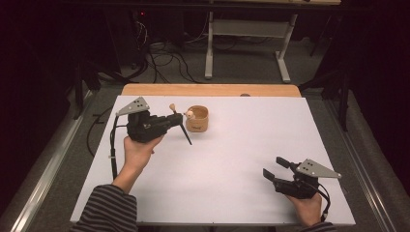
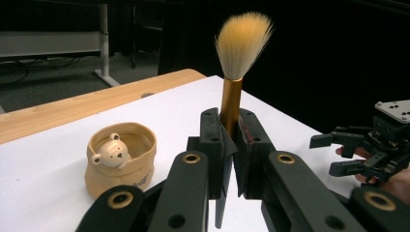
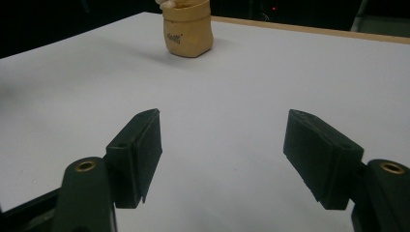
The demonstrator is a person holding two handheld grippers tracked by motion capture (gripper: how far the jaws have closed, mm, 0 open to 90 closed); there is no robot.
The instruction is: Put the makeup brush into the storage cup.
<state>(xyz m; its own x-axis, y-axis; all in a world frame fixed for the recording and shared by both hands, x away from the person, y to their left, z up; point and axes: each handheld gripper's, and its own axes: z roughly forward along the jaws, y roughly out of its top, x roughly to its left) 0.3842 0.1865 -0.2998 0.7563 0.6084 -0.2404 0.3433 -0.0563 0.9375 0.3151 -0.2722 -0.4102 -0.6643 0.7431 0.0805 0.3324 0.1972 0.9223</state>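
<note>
A makeup brush with a tan bristle head, a gold ferrule and a dark handle stands between the jaws of my left gripper, which is shut on its ferrule. From above, the brush slants with bristles up and handle tip down toward the table, just left of a tan sack-shaped pot with a small bear figure on its rim. The left gripper hovers at the pot's left side. My right gripper rests open near the front right; its jaws hold nothing and point toward the pot.
A white sheet covers the table, with a wooden strip along the far edge. Beyond it stand a white desk frame and cables on the floor. The right gripper shows far right in the left gripper view.
</note>
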